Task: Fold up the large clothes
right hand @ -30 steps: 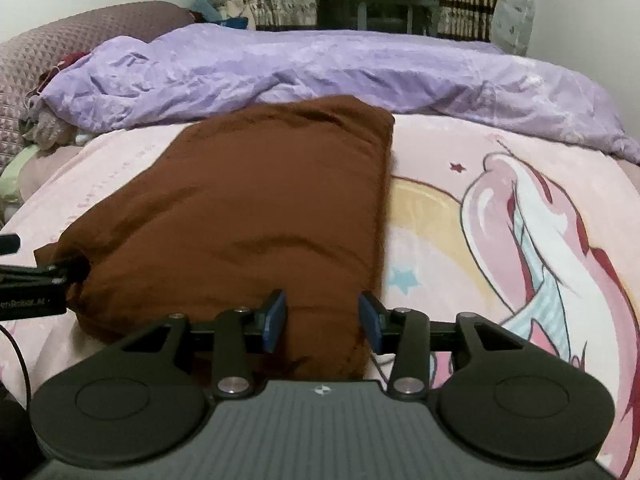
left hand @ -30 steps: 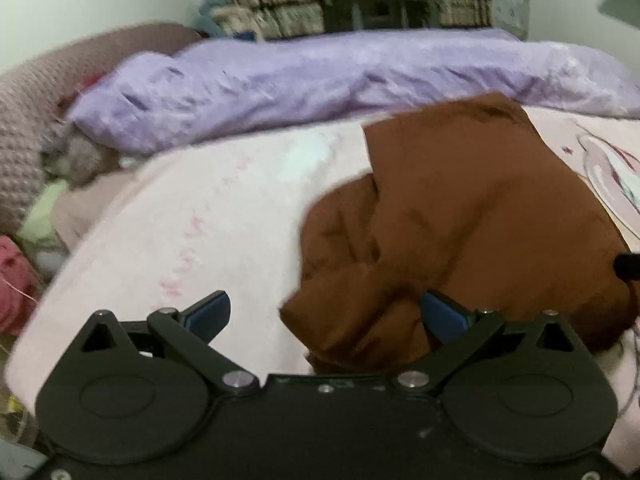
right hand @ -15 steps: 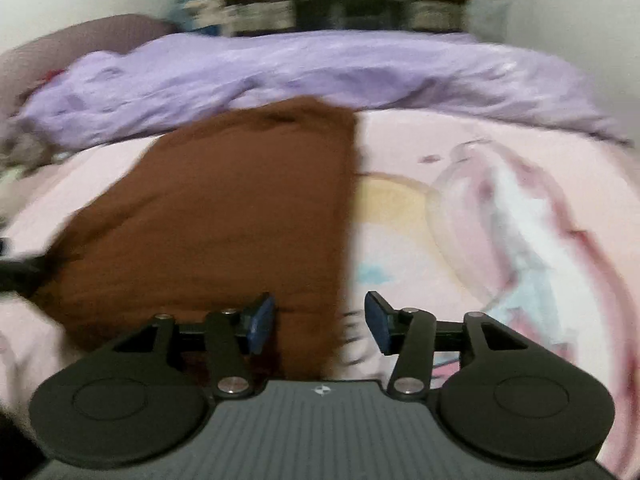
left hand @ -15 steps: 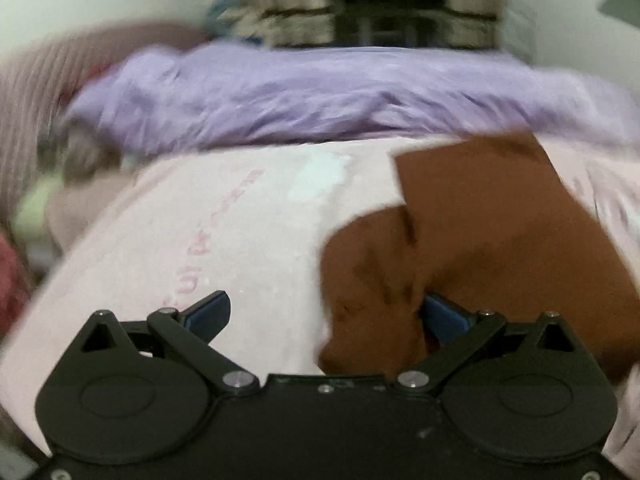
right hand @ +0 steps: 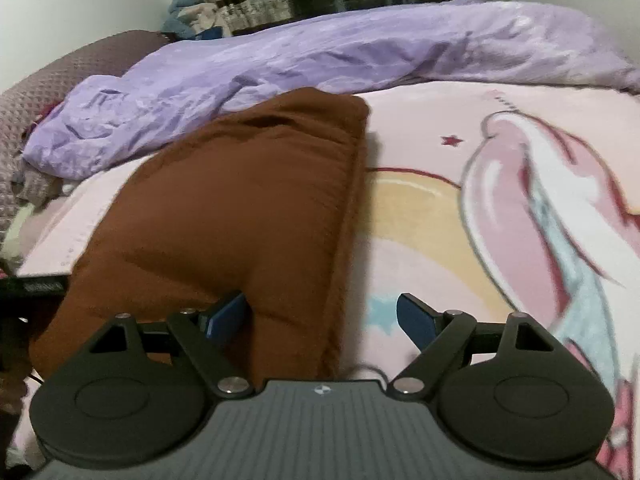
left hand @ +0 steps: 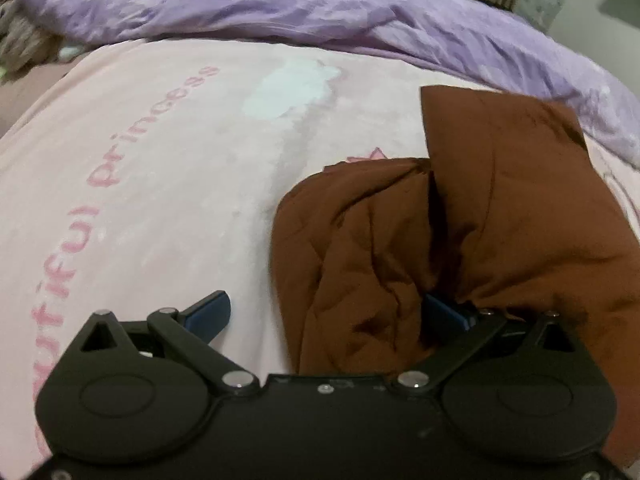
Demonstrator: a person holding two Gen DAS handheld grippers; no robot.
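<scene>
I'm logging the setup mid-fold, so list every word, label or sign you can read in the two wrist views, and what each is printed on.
"princess": pink lettering on the pink blanket, left wrist view.
"utiful": the cut-off word before it on the same blanket, its start hidden behind the left gripper.
Pale lettering on the black device at the left edge of the right wrist view: too blurred to read.
Brown garment, purple quilt: no text visible.

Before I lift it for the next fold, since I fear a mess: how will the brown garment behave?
The brown garment is probably floppy: it lies creased and bunched near the left gripper. Lifted by one edge, its folded layers would likely sag apart. It should drag rather than slide on the pink blanket.
</scene>
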